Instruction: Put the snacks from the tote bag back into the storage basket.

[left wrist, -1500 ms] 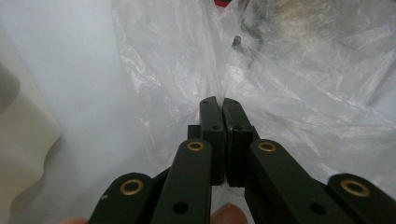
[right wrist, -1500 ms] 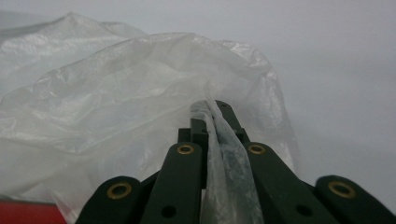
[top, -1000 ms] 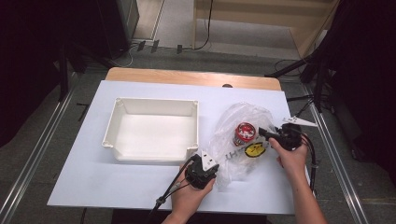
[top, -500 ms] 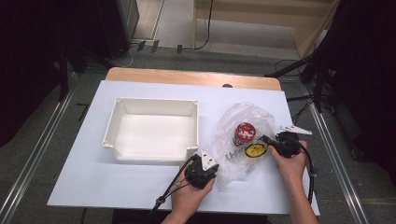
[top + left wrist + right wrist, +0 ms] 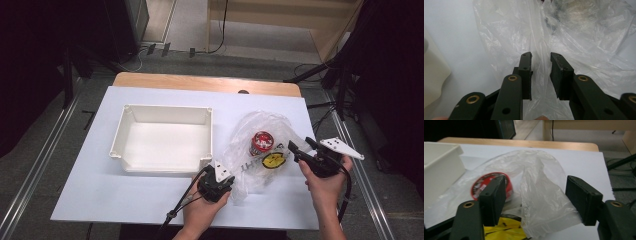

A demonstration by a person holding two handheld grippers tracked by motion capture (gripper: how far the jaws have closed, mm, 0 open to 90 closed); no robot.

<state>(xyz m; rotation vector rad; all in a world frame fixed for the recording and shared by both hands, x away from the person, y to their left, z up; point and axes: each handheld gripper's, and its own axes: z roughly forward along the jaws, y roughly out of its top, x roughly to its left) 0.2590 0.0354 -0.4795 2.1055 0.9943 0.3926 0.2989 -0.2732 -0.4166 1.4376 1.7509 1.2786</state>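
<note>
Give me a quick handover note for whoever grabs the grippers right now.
Left gripper: open, fingers either side of a fold of the plastic bag at its near edge, not pinched.
Right gripper: open wide at the bag's right side, film standing between its fingers.
Inside the bag, on the white table: red-lidded can and yellow packet.
White tray left of the bag holds nothing.
Done: nothing out yet.
Left: probably grip the bag, open it, move both items to the tray.

bag [image 5: 260, 145]: thin clear crinkled plastic | tray [image 5: 165, 112]: matt white plastic | tabletop [image 5: 210, 82]: wood
</note>
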